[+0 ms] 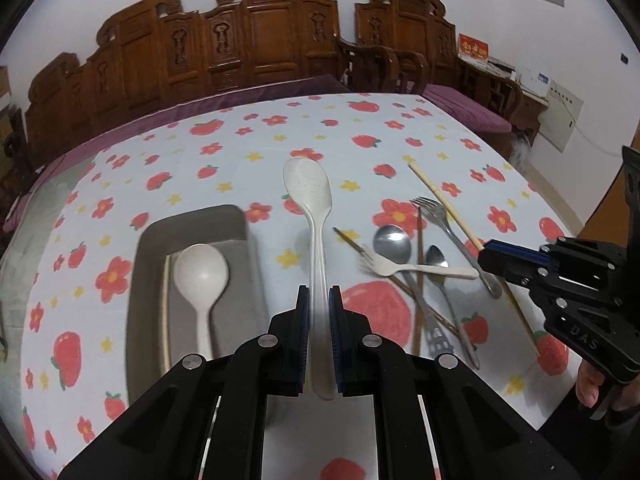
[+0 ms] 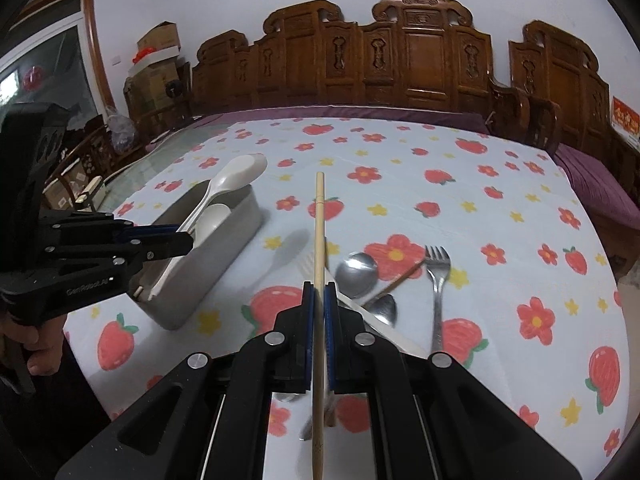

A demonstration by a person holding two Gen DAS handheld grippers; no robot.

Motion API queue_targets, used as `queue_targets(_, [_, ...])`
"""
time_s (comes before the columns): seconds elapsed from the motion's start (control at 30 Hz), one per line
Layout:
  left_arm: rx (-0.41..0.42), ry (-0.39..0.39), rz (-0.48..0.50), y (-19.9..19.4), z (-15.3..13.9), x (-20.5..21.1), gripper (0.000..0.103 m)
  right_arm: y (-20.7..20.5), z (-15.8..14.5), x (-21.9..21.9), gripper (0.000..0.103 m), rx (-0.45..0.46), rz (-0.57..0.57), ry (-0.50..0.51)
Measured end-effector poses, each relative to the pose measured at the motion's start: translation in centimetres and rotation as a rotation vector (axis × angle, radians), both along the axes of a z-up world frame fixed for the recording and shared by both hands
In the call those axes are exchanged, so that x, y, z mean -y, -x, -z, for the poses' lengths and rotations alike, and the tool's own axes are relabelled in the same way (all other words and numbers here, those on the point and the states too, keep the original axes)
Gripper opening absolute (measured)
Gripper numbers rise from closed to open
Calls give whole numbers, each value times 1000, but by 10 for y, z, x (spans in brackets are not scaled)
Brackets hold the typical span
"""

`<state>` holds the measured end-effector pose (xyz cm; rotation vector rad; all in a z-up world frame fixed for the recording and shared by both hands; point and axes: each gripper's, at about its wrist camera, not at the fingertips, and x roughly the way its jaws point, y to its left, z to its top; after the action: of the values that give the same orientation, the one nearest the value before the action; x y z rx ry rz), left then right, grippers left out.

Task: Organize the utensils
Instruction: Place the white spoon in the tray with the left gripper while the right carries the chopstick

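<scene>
Tray sits just left of my left gripper, clamped on the speckled spoon lying lengthwise ahead, while my farther right gripper pinches a chopstick.

Behind my table
I see a carved dark wooden bench with purple cushion, and cardboard boxes.

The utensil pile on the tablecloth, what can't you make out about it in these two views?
- Right wrist view: right gripper and its bamboo chopstick cover the pile's near side; the white plastic fork shows only its handle.
- Left wrist view: dark chopsticks run under the metal spoons; number unclear.
</scene>
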<state>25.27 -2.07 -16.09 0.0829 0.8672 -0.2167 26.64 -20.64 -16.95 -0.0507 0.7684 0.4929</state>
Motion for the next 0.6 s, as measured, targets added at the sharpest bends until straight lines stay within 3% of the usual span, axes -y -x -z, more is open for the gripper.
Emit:
queue_targets(0.37, [4,49,-67,1,6,-60,9,1,-23,-43,6,19,-41,39])
queue_targets(0.6, [-55,51,-115,-6,27,-89,9,-4,-27,-66,6,20,-63,59])
